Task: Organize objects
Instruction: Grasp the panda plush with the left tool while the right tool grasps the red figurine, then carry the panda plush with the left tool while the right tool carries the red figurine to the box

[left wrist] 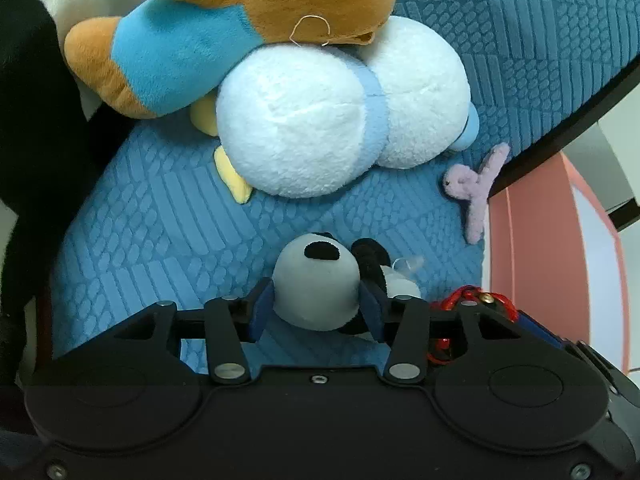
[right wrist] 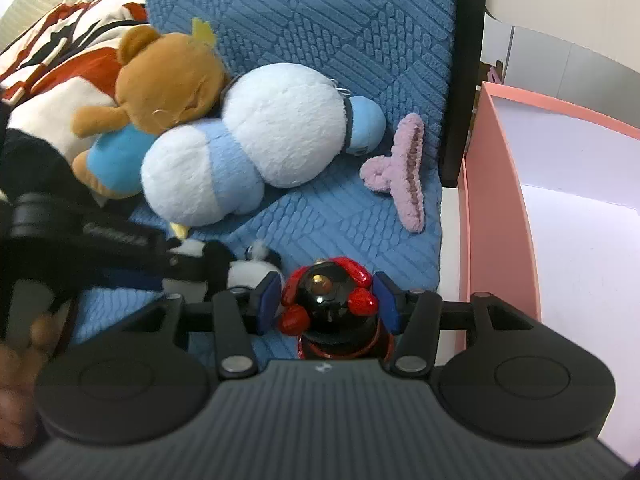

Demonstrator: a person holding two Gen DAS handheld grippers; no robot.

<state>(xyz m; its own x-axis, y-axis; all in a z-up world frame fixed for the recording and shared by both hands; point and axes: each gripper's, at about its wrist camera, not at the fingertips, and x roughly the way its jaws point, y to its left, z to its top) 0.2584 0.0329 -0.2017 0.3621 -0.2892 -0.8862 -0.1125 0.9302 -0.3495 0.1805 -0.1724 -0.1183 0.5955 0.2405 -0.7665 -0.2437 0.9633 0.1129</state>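
Observation:
My left gripper [left wrist: 316, 308] is shut on a small black-and-white panda plush [left wrist: 316, 280], its blue pads pressing both sides of the head, just above the blue textured seat cushion [left wrist: 152, 216]. My right gripper [right wrist: 328, 304] is shut on a glossy black-and-red figurine [right wrist: 332, 300] at the cushion's front right corner. The panda also shows in the right wrist view [right wrist: 252, 270], left of the figurine. A white-and-light-blue plush [left wrist: 336, 112] and a brown bear in a blue shirt [left wrist: 224, 28] lie behind. A fuzzy lilac hair claw [left wrist: 476, 188] lies near the right edge.
An open pink box [right wrist: 500, 208] with a white inside stands right of the cushion. A red, white and black pillow [right wrist: 64, 60] lies at the back left. The chair's black frame [right wrist: 466, 60] runs along the cushion's right side.

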